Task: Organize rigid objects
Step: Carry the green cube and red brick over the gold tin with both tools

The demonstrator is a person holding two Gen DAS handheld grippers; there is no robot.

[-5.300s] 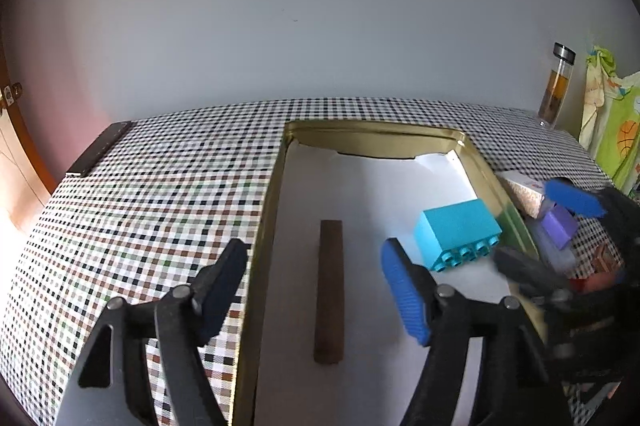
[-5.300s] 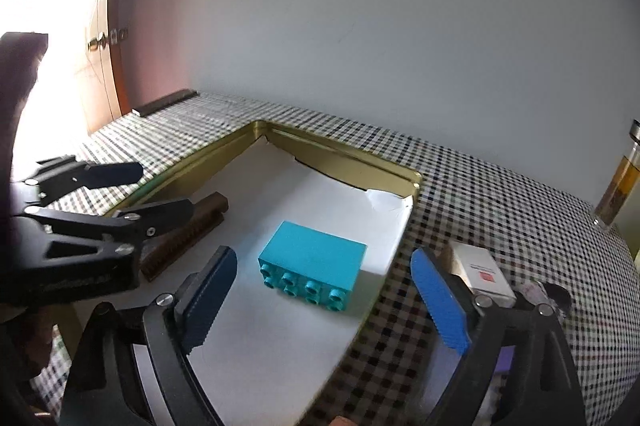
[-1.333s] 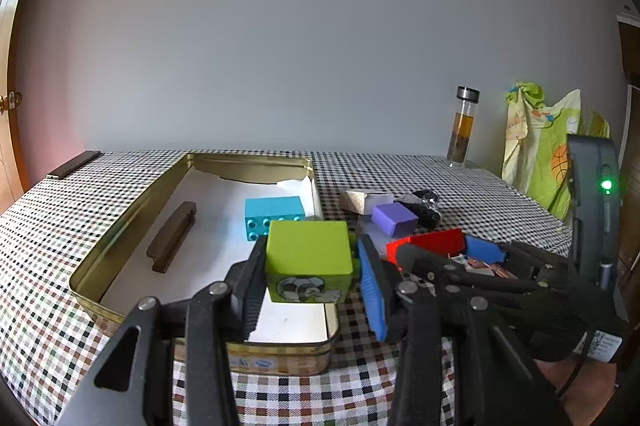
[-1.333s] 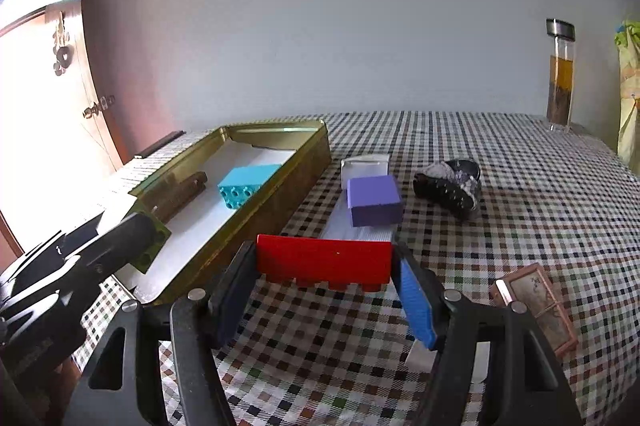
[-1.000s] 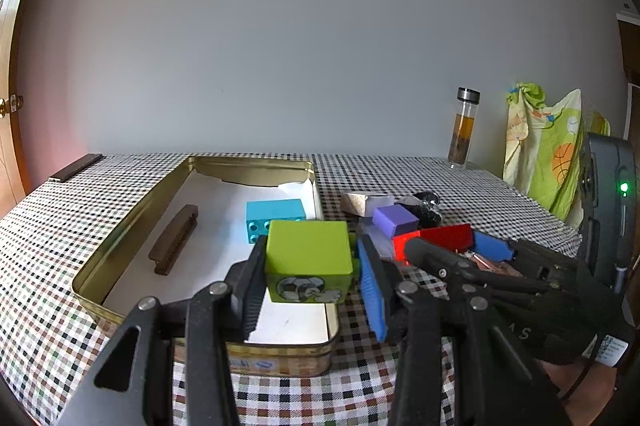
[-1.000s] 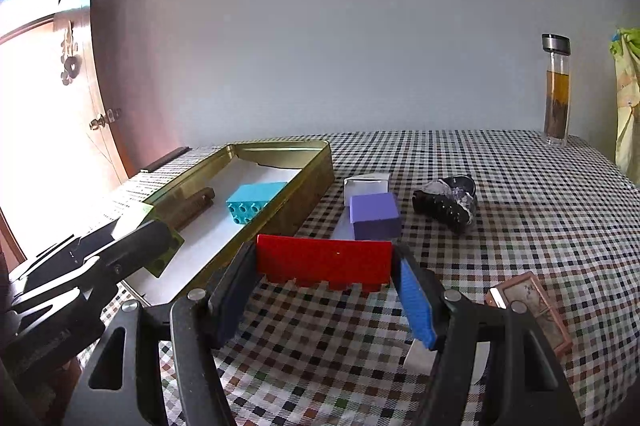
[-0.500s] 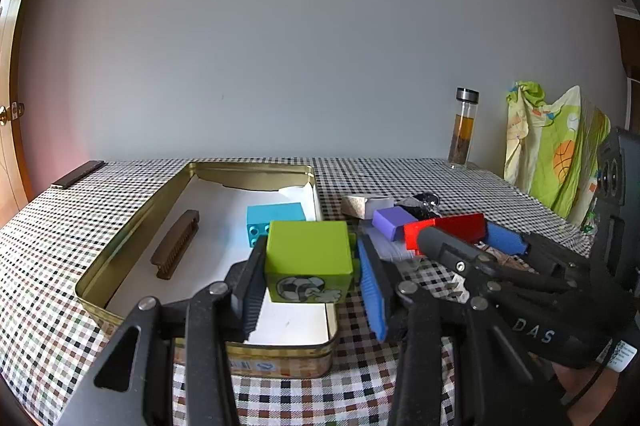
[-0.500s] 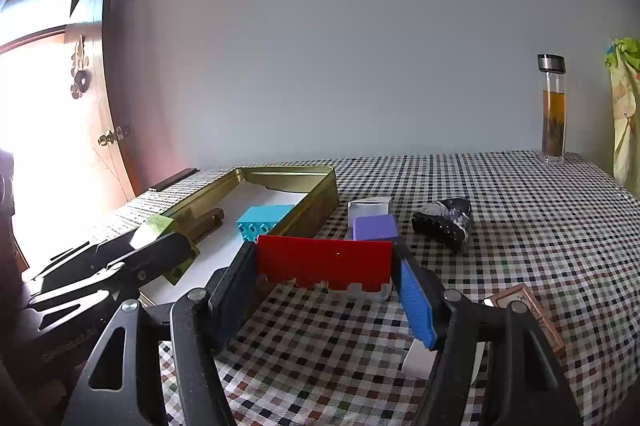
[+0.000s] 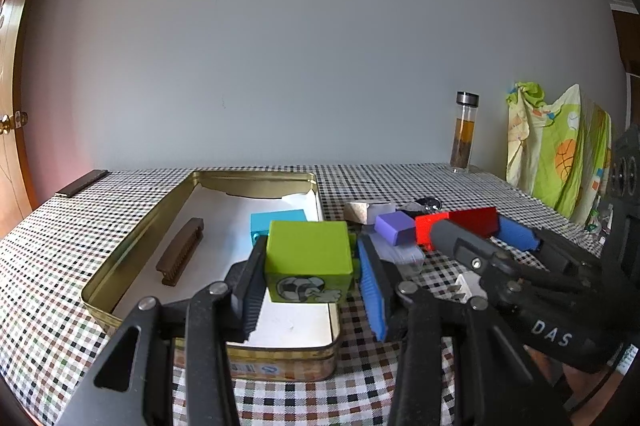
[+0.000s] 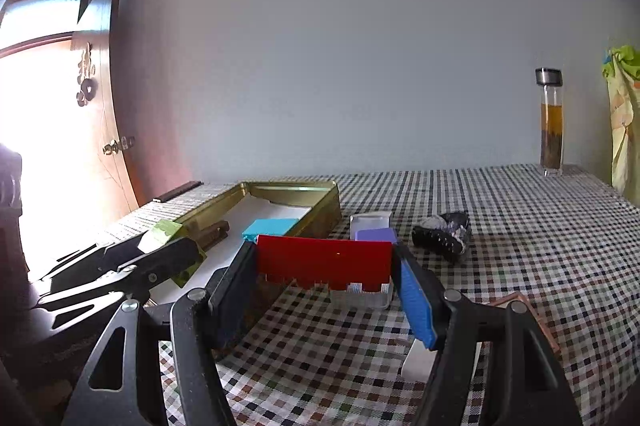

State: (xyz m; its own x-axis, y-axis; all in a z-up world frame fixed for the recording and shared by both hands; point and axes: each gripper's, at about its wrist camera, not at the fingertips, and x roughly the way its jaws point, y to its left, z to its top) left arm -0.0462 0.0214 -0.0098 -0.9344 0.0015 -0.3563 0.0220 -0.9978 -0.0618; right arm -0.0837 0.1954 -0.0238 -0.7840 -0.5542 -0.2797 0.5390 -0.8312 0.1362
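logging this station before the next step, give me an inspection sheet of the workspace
surface: checkered tablecloth.
job's things: gold tin holds brown comb and teal brick; green cube and red brick held above.
clutter: purple block, white box, black object, framed tile.
grippers: left gripper shut on green cube; right gripper shut on red brick.
cables: nothing seen.
surroundings: glass bottle, wall, door, patterned cloth.
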